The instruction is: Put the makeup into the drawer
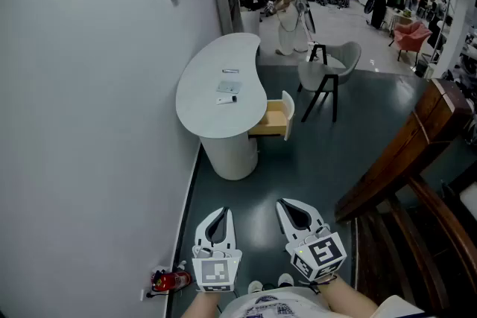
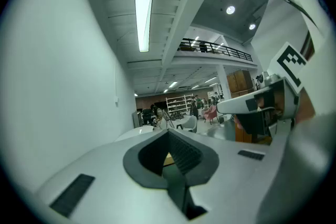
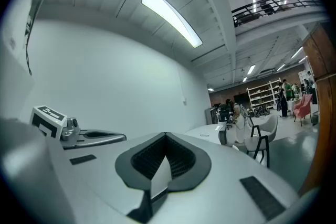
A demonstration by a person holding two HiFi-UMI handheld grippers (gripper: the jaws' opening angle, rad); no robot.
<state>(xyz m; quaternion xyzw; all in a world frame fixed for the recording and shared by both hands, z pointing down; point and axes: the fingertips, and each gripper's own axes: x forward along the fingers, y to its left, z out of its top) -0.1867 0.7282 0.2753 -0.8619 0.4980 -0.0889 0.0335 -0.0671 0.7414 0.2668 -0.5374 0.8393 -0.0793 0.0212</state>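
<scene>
Left gripper (image 1: 220, 214) and right gripper (image 1: 289, 205) are both clenched shut, nothing held. The makeup (image 1: 228, 91) is laid on the desk (image 1: 203, 102) well ahead, drawer (image 1: 276, 120) open beside it. Probably light, slippery stuff, best pinched mid-body.

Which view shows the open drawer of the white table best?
The head view: the drawer stands pulled out of the white table, its wooden inside visible from above. The left gripper view shows only a tan sliver between the jaws; the right gripper view shows the table, no drawer.
</scene>
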